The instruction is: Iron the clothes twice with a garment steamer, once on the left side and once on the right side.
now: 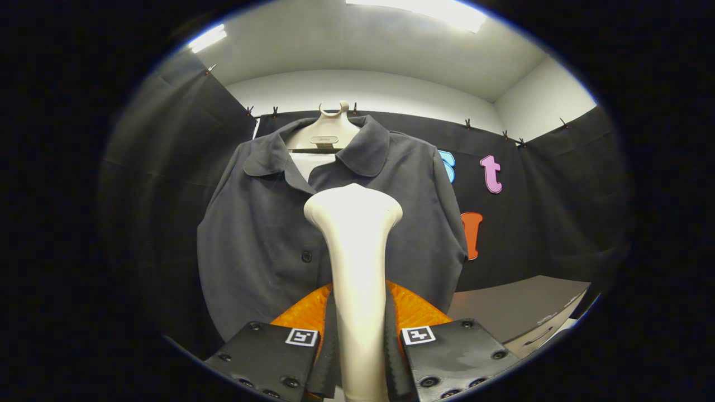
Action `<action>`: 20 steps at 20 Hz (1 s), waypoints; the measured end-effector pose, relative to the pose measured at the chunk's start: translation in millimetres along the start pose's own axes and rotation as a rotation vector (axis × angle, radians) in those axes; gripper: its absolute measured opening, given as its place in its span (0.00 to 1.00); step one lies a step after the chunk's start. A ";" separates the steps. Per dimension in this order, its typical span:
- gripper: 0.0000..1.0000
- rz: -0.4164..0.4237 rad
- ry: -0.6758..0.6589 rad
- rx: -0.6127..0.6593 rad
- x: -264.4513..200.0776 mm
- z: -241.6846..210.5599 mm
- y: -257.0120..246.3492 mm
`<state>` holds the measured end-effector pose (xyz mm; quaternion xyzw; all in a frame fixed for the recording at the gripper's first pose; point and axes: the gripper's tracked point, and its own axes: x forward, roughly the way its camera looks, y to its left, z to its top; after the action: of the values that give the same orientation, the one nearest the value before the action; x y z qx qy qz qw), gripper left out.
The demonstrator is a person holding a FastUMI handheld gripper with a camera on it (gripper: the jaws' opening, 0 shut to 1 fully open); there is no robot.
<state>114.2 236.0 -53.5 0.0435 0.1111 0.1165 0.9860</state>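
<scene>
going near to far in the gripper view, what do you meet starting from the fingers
gripper shut on the steamer handle → steamer rising between the fingers → dark shirt just beyond the steamer head → hanger at the shirt's collar → grey counter off to the side

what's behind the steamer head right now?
The dark shirt on its hanger hangs behind the steamer, which the gripper clamps. The steamer covers the lower button placket, so contact cannot be judged.
</scene>
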 end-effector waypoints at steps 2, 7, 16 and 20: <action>0.41 -0.003 0.012 -0.004 2.9 -14.2 2.5; 0.41 -0.006 0.048 -0.012 -7.4 -61.7 15.7; 0.41 0.039 0.156 -0.007 -70.0 -157.7 54.2; 0.41 0.036 0.204 -0.002 -94.3 -195.3 59.2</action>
<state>-33.0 282.5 -216.9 0.0322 0.2100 0.1379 0.9674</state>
